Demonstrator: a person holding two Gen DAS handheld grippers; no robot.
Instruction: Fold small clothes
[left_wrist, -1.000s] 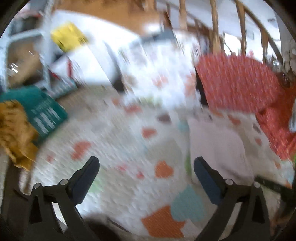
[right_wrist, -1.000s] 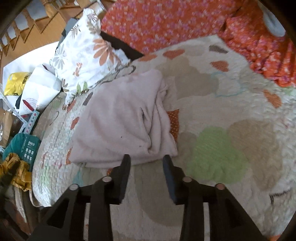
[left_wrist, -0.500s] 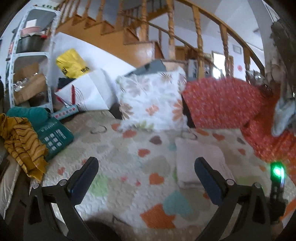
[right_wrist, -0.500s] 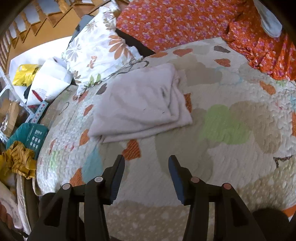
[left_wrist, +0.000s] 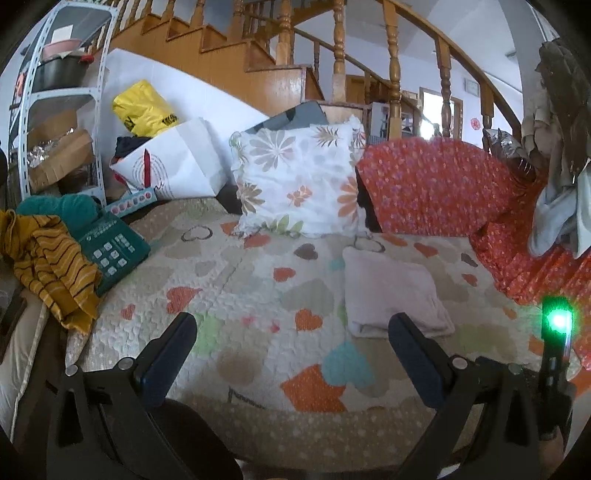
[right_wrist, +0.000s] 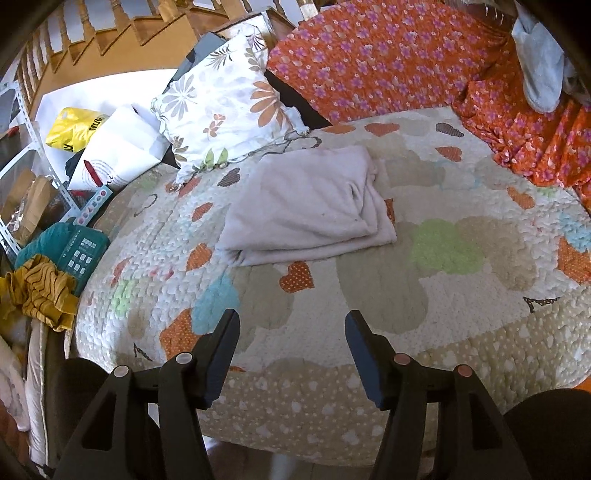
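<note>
On the heart-patterned quilt (right_wrist: 461, 295), just in front of the floral pillow (right_wrist: 225, 107), lies the pale pink garment (right_wrist: 310, 206), folded flat in layers with loose edges toward the near side. It looks soft, light and limp, likely to sag and slide open if lifted by one layer, so a pinch through all layers at a near corner seems safest. The right gripper (right_wrist: 291, 354) is well short of it; its jaws have just been opening, nothing between them. The left gripper (left_wrist: 291, 354) also stands wide apart and empty. A mustard striped cloth (left_wrist: 48, 266) lies heaped at the far left.
</note>
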